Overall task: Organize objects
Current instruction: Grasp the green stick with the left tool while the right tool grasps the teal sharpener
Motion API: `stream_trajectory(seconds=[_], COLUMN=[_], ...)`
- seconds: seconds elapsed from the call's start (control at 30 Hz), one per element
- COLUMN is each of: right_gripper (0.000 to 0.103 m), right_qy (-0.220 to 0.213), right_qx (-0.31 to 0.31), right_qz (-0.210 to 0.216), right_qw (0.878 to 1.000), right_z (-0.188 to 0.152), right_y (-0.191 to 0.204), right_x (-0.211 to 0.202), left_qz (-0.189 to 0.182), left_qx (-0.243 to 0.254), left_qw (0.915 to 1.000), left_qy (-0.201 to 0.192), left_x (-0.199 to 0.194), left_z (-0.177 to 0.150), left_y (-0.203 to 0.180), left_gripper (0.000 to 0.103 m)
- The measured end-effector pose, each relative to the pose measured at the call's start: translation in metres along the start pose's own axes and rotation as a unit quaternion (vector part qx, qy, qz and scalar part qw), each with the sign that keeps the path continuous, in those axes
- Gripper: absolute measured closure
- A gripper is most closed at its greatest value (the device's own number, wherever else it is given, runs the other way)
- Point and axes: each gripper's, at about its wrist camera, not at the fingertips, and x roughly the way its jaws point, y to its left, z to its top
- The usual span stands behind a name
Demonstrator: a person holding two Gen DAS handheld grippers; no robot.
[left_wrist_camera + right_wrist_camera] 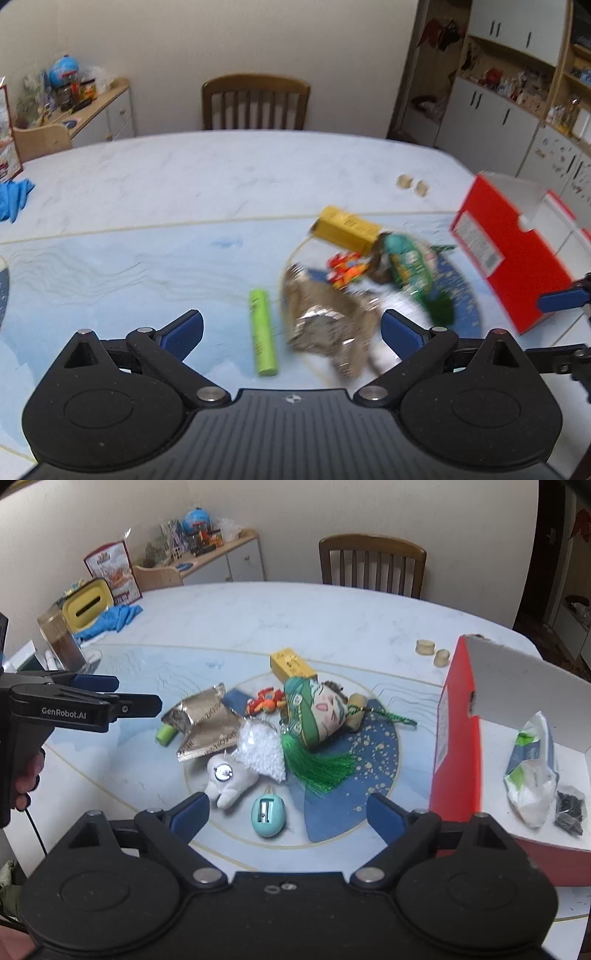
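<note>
A heap of small objects lies mid-table: a gold foil pouch (pixel 203 720), a green tube (pixel 262 332), a yellow box (pixel 291 664), an orange toy (pixel 264 703), a green tasselled charm with a face (pixel 317 716), a white bead bag (pixel 260 751), a white plush (pixel 229 779) and a teal sharpener (pixel 267 814). A red box (pixel 458 731) stands open at the right, holding a wipes packet (pixel 532 768) and a small black bag (pixel 570 806). My left gripper (pixel 291 332) is open and empty, just before the foil pouch (pixel 325 317). My right gripper (pixel 288 812) is open and empty, above the sharpener.
Two small wooden rings (pixel 432 651) lie at the far right. A blue glove (pixel 114 618), a yellow tissue box (pixel 88 605) and a glass jar (pixel 61 638) sit at the left edge. A chair (pixel 371 565) stands behind the table. The left gripper shows in the right wrist view (pixel 110 701).
</note>
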Motion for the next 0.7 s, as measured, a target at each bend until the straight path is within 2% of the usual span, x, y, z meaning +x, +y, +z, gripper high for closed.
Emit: stream_trajectory(seconds=[0.23,0.4,0.6,0.7], right_gripper=[0.016,0.022,0.026,0.031], right_qy=[0.026,0.046,0.058,0.063], right_qx=[-0.013,-0.019,-0.028,-0.032], right_qz=[-0.009,-0.019,-0.023,-0.025], right_qw=[1.0,0.999,0.998,0.997], right_z=[-0.006,-0.011,-0.012,-0.012], right_y=[0.007,0.011,0.017,0.02], right_x=[0.023,0.043,0.058,0.064], left_qz=[0.029,0.039,0.041,0.045], left_qx=[-0.004,0.001,0.003,0.007], left_qw=[0.9991,0.998,0.9978,0.9977], left_qy=[0.031,0.051,0.053,0.05], left_x=[0.022,0.041,0.054,0.058], left_z=[-0.013,-0.022,-0.027,-0.027], left_y=[0.031,0.038,0.037,0.037], left_gripper=[0.0,0.0,0.001,0.001])
